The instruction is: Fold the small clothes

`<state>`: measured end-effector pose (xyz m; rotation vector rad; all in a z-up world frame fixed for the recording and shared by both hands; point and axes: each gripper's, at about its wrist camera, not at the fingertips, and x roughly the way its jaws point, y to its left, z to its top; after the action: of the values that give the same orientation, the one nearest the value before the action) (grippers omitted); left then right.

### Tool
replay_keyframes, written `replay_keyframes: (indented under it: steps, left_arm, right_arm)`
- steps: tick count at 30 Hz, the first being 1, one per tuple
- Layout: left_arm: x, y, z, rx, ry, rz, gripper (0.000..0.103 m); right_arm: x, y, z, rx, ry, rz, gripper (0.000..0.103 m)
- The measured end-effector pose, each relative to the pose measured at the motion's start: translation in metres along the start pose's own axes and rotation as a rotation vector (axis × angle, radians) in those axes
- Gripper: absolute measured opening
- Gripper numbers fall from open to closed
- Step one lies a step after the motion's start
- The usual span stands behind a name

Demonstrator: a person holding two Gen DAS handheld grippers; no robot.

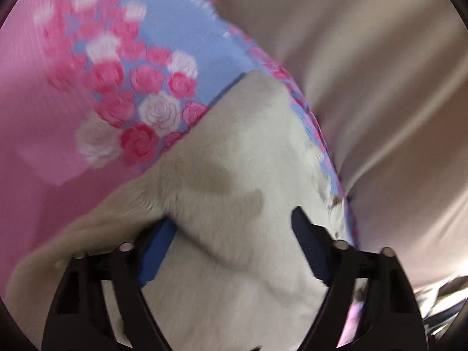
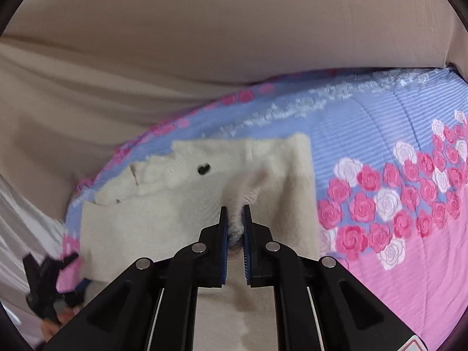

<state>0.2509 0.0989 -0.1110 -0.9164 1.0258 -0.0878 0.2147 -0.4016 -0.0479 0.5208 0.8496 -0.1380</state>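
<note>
Right claw (image 2: 235,213) pinches cream garment (image 2: 190,204)

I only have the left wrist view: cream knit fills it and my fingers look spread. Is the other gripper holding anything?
Observer: Yes. The right gripper is shut on a pinched ridge of the cream garment.
Operator: Any markings on the garment? I see plain cream.
Observer: There is a small black mark on its upper part, towards the far edge.
Operator: Where does my left gripper sit relative to the cloth?
Observer: In the right wrist view the left gripper is at the garment's lower left corner, over the edge of the floral bedspread.
</note>
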Motion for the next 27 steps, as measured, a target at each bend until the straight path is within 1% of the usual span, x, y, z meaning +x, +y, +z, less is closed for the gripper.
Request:
replay_keyframes:
  steps: [2, 3, 4, 6, 7, 8, 10, 11, 12, 13, 16, 17, 18, 20, 21, 22, 23, 24, 25, 26, 27]
  left_arm:
    - [0.001, 0.005, 0.008, -0.048, -0.028, -0.013, 0.049]
    - [-0.002, 0.004, 0.01, -0.063, -0.03, -0.017, 0.029]
    - [-0.01, 0.005, 0.013, -0.078, -0.044, -0.042, 0.022]
    - [-0.023, 0.004, 0.016, -0.071, -0.074, -0.047, 0.019]
    - [-0.028, 0.004, 0.015, -0.058, -0.081, -0.034, 0.019]
    - [-0.025, 0.006, 0.014, -0.043, -0.074, -0.014, 0.02]
    - [-0.011, 0.011, 0.01, -0.031, -0.03, 0.039, 0.02]
    - [-0.006, 0.015, 0.006, -0.023, -0.015, 0.049, 0.019]
    - [-0.007, 0.014, 0.004, -0.002, -0.033, 0.051, 0.021]
    - [-0.01, 0.008, 0.002, 0.038, -0.038, 0.074, 0.021]
    - [-0.011, 0.0, 0.003, 0.093, -0.026, 0.108, 0.027]
    - [-0.018, -0.003, 0.001, 0.119, -0.026, 0.109, 0.028]
    - [-0.026, -0.008, -0.002, 0.152, -0.029, 0.11, 0.032]
    - [-0.042, -0.017, -0.007, 0.203, -0.059, 0.12, 0.036]
    - [-0.049, -0.022, -0.009, 0.221, -0.083, 0.121, 0.039]
    - [-0.056, -0.024, -0.011, 0.235, -0.103, 0.118, 0.042]
    - [-0.06, -0.03, -0.01, 0.255, -0.125, 0.125, 0.042]
    - [-0.063, -0.036, -0.011, 0.271, -0.139, 0.127, 0.045]
    - [-0.062, -0.041, -0.01, 0.29, -0.142, 0.124, 0.048]
    - [-0.056, -0.046, -0.01, 0.299, -0.137, 0.133, 0.049]
    - [-0.055, -0.048, -0.009, 0.304, -0.126, 0.146, 0.049]
  right_arm:
    - [0.0, 0.001, -0.003, -0.006, 0.0, -0.001, 0.008]
    - [-0.004, -0.001, -0.002, 0.0, -0.013, 0.002, 0.008]
    - [-0.013, -0.005, -0.002, 0.012, -0.028, 0.01, 0.008]
    - [-0.024, -0.013, -0.007, 0.032, -0.062, 0.013, 0.008]
    - [-0.022, -0.017, -0.01, 0.031, -0.058, -0.001, 0.008]
    - [-0.013, -0.024, -0.017, 0.03, -0.025, -0.023, 0.008]
    - [0.016, -0.037, -0.03, 0.031, 0.074, -0.065, 0.008]
    - [0.025, -0.041, -0.036, 0.022, 0.095, -0.063, 0.009]
    - [0.021, -0.041, -0.039, 0.015, 0.072, -0.053, 0.008]
    - [0.018, -0.04, -0.038, 0.017, 0.068, -0.053, 0.009]
    - [-0.004, -0.041, -0.035, 0.046, 0.028, -0.044, 0.018]
    - [-0.013, -0.041, -0.032, 0.046, 0.007, -0.054, 0.019]
    - [-0.018, -0.038, -0.028, 0.038, -0.007, -0.058, 0.021]
    - [-0.017, -0.031, -0.013, 0.005, -0.012, -0.049, 0.023]
    - [-0.011, -0.027, -0.006, -0.017, -0.004, -0.058, 0.026]
    - [-0.003, -0.025, 0.003, -0.035, 0.009, -0.072, 0.032]
    - [0.012, -0.022, 0.007, -0.056, 0.041, -0.095, 0.038]
    - [0.03, -0.022, 0.01, -0.068, 0.086, -0.119, 0.048]
    - [0.041, -0.023, 0.009, -0.075, 0.119, -0.139, 0.032]
    - [0.05, -0.022, 0.009, -0.083, 0.151, -0.141, 0.012]
    - [0.045, -0.02, 0.011, -0.091, 0.123, -0.133, 0.013]
